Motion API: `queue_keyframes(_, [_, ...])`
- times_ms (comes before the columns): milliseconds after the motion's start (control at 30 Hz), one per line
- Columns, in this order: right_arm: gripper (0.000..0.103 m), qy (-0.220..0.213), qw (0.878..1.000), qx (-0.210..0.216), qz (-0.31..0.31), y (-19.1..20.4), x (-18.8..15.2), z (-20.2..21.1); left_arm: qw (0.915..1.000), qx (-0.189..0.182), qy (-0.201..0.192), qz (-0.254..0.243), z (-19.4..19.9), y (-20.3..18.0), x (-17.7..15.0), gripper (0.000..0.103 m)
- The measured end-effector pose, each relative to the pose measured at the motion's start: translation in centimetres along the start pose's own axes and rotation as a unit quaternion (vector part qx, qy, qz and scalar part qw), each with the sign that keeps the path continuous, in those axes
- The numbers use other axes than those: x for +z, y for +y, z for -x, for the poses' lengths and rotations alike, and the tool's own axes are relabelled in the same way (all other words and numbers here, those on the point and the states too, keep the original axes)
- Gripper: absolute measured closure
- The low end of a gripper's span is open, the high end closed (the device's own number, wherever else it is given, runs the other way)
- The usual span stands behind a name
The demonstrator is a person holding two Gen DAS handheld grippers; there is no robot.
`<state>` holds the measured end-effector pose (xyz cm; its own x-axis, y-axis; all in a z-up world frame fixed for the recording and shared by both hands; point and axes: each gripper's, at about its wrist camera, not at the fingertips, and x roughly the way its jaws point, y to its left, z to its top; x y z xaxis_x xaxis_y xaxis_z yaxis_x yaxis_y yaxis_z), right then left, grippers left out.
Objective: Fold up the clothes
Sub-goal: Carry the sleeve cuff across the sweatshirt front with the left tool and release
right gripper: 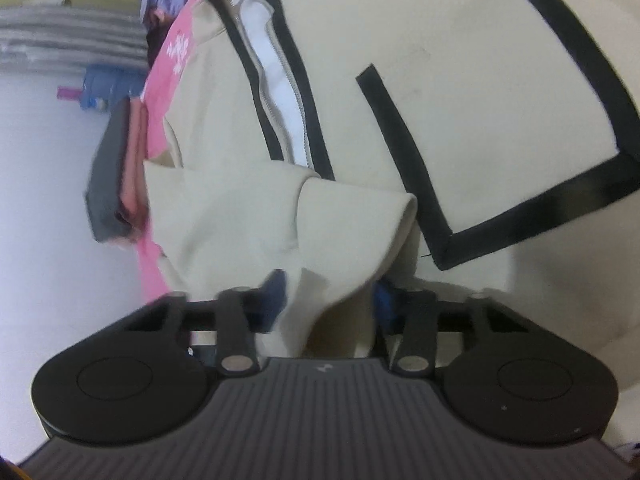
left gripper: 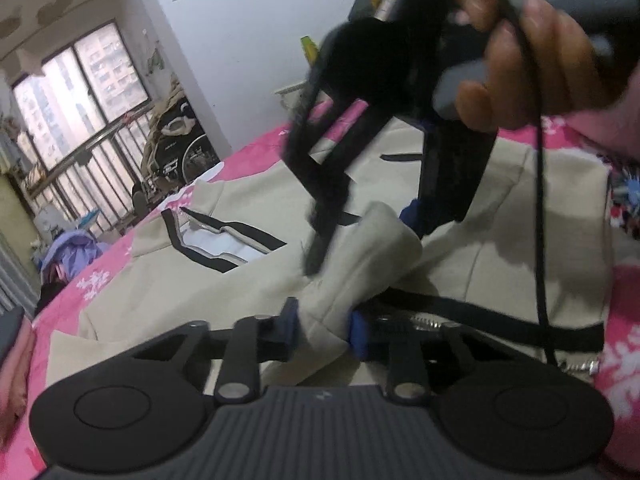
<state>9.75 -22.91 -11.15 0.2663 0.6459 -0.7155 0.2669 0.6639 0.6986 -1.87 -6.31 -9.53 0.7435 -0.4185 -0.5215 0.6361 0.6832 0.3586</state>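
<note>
Left tongs: blue-tipped fingers clenched on a bunched fold of the jacket, cloth pinched between them at its near edge.
Right tongs: likewise clamped on a raised fold of the jacket; in the left view this tool comes down onto the jacket from above, gripped by a hand at its grey handle.
Bed: pink cover with white flower print, lying under the jacket and showing on all sides of it.
Jacket: cream with black trim, spread flat on the bed, front up; one part is folded over and lifted into a ridge near the middle, where both tongs hold it.
Window: far beyond the jacket's collar end, with railings in front.
Wheelchair: beside the window, past the bed's far edge from the jacket, draped with cloth.
Zip opening: at the jacket's top, parted, white lining showing between two black bands and silver teeth.
Clothes heap: purple and pink, off the bed on the jacket's collar side.
Cable: black, hanging from the hand down across the jacket.
Pocket strip: short black bar on the jacket's front, beside the zip.
</note>
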Motion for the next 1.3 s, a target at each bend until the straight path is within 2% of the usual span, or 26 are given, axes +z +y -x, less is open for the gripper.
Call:
queue_keyframes(33, [0.082, -0.004, 1.000, 0.002, 0.009, 0.2, -0.2, 0.5, 1.0000, -0.002, -0.002, 0.004, 0.2, 0.1, 0.2, 0.079])
queue_keyframes(67, [0.089, -0.008, 1.000, 0.004, 0.019, 0.3, -0.4, 0.9, 0.9999, -0.005, -0.004, 0.009, 0.4, 0.1, 0.4, 0.079])
queue_keyframes(133, [0.091, -0.016, 0.999, 0.008, 0.038, 0.6, -0.7, 1.9, 0.9998, -0.010, -0.008, 0.017, 0.7, 0.3, 0.8, 0.080])
queue_keyframes(233, [0.093, -0.028, 0.997, 0.007, 0.071, 1.3, -1.4, 3.9, 0.9993, -0.017, -0.014, 0.030, 1.2, 0.5, 1.3, 0.080])
queue_keyframes(333, [0.093, -0.029, 0.995, -0.013, 0.097, 1.5, -2.2, 6.4, 0.9986, -0.025, -0.020, 0.042, 1.8, 0.7, 1.9, 0.080])
queue_keyframes(533, [0.093, -0.037, 0.992, -0.057, 0.107, 0.1, -3.0, 8.4, 0.9960, -0.078, -0.035, 0.025, 1.7, -1.9, 3.3, 0.080])
queue_keyframes(733, [0.093, -0.046, 0.987, -0.102, 0.116, -1.3, -3.7, 10.4, 0.9936, -0.107, -0.028, 0.022, 0.8, -3.8, 3.9, 0.080])
queue_keyframes(900, [0.092, -0.036, 0.984, -0.128, 0.121, -2.5, -4.1, 8.6, 0.9924, -0.123, -0.002, 0.010, -0.5, -5.3, 3.2, 0.078])
queue_keyframes(1000, [0.088, -0.030, 0.981, -0.144, 0.125, -3.1, -4.3, 7.4, 0.9918, -0.126, 0.019, -0.008, -1.2, -6.2, 2.4, 0.074])
queue_keyframes(1033, [0.083, -0.028, 0.980, -0.149, 0.126, -3.4, -4.4, 7.0, 0.9915, -0.128, 0.023, -0.008, -1.2, -6.2, 2.3, 0.073])
queue_keyframes(1100, [0.071, -0.024, 0.978, -0.162, 0.128, -3.5, -4.4, 7.1, 0.9911, -0.130, 0.029, -0.001, -0.7, -5.5, 2.1, 0.070])
queue_keyframes(1167, [0.048, -0.019, 0.975, -0.179, 0.133, -3.5, -4.5, 7.3, 0.9908, -0.131, 0.032, 0.011, 0.1, -4.3, 2.0, 0.064])
queue_keyframes(1200, [0.047, -0.013, 0.972, -0.191, 0.139, -3.5, -4.4, 7.6, 0.9906, -0.132, 0.033, 0.017, 0.5, -3.7, 1.9, 0.060])
queue_keyframes(1300, [0.046, 0.011, 0.958, -0.236, 0.164, -2.8, -4.4, 8.8, 0.9909, -0.122, 0.038, 0.043, 1.8, -1.2, 1.6, 0.060])
